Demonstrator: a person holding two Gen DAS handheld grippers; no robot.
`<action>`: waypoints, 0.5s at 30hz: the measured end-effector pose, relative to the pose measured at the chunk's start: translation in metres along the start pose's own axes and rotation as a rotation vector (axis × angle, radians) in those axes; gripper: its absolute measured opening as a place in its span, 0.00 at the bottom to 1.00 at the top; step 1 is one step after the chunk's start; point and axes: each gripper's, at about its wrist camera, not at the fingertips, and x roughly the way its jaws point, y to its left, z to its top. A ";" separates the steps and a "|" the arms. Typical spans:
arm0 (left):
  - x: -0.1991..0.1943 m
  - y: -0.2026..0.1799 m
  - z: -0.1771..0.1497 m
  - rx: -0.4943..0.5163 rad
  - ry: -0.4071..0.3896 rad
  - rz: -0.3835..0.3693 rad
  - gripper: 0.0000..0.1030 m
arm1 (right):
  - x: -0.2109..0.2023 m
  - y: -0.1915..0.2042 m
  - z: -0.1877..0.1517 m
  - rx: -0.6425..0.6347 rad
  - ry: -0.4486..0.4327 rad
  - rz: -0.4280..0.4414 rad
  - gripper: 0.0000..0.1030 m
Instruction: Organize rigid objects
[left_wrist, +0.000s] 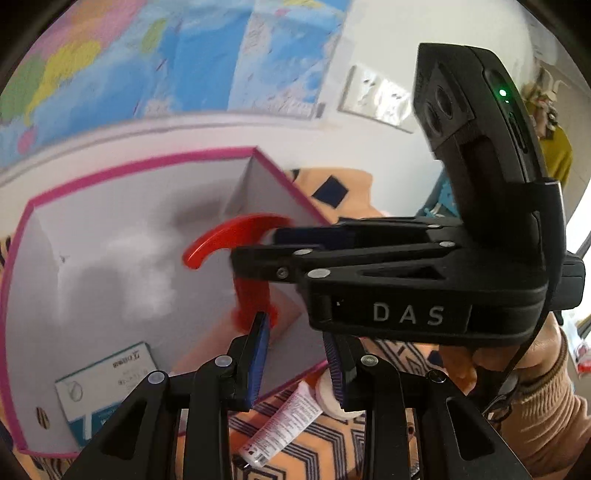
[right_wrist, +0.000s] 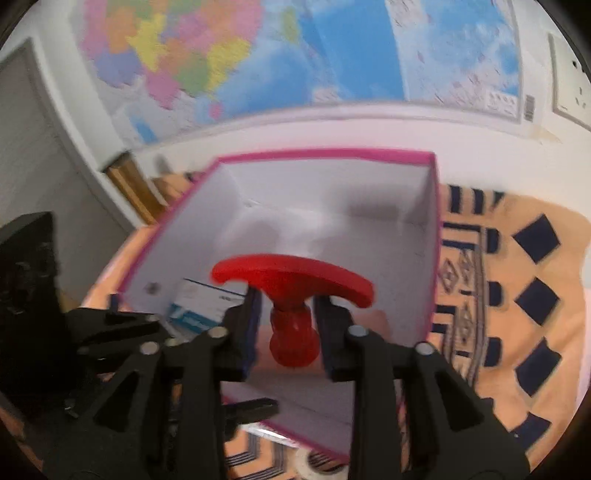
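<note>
1. the right gripper (right_wrist: 286, 321) has the stem of a red plastic handle with a curved crossbar (right_wrist: 291, 280) between its blue pads; the jaws sit a little apart and whether the pads press on the stem cannot be told
2. the red handle hangs above the open white cardboard box with a pink rim (right_wrist: 436, 221), over its near part
3. the left gripper (left_wrist: 299, 365) is pressed nearly together with nothing between its pads
4. a white and blue carton (left_wrist: 107, 384) lies inside the box
5. a white and pink tube (left_wrist: 284, 421) lies on the orange patterned cloth (left_wrist: 332, 184) beside the box

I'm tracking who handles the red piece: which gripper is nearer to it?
Right. The right gripper has the red T-shaped piece between its fingers over the pink-rimmed box; the left gripper hangs empty beside it.
</note>
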 end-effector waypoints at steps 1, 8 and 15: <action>0.000 0.003 -0.001 -0.012 0.003 0.005 0.29 | 0.003 -0.002 0.000 0.005 0.008 -0.040 0.45; -0.025 0.002 -0.014 0.001 -0.060 0.050 0.29 | -0.021 -0.002 -0.011 -0.012 -0.059 -0.060 0.49; -0.060 -0.005 -0.045 0.044 -0.119 0.019 0.34 | -0.069 0.002 -0.048 -0.030 -0.160 0.069 0.49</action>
